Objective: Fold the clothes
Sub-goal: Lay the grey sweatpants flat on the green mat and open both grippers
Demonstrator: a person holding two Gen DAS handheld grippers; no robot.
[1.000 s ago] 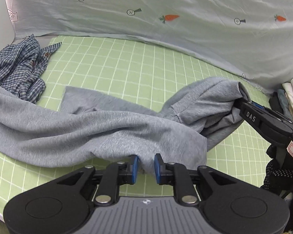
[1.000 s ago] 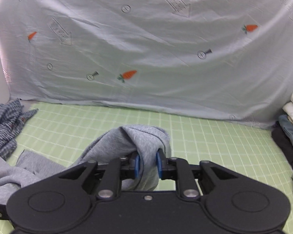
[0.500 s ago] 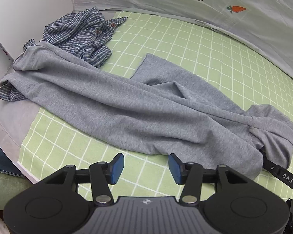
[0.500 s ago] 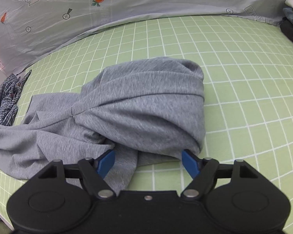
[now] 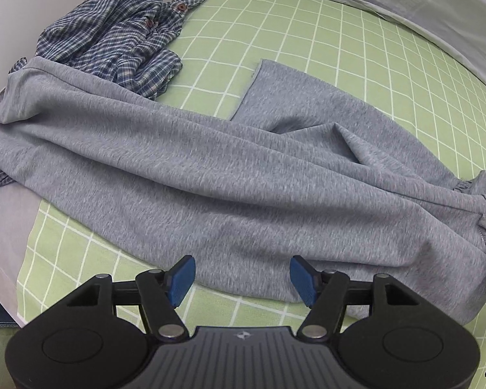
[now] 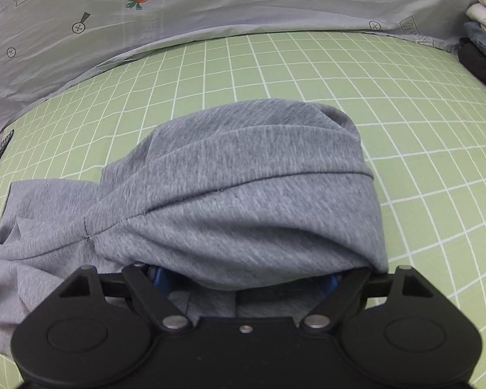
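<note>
Garment: grey sweatpants (image 5: 230,175) are lying across the green checked counter (image 5: 356,45), bunched and unfolded.
Long axis: in the left wrist view they are running from the far left edge across to the near right, where the gathered end (image 6: 252,188) is sitting.
Legs: one cut-off-looking hem (image 5: 259,87) is pointing toward the back of the counter.
Left hand-held gripper (image 5: 243,280): jaws are standing wide apart, released, hovering at the near edge of the grey fabric and gripping nothing.
Right hand-held gripper (image 6: 243,280): jaws are spread wide; the grey fabric is draping over them and hiding the blue pads.
Surroundings: a crumpled blue plaid shirt (image 5: 120,32) is lying at the far left corner, its lower part tucked under the sweatpants.
Backdrop: a pale sheet with carrot prints (image 6: 81,32) is hanging behind the counter.
Right edge: stacked folded clothes (image 6: 482,32) are sitting well apart from the sweatpants.
</note>
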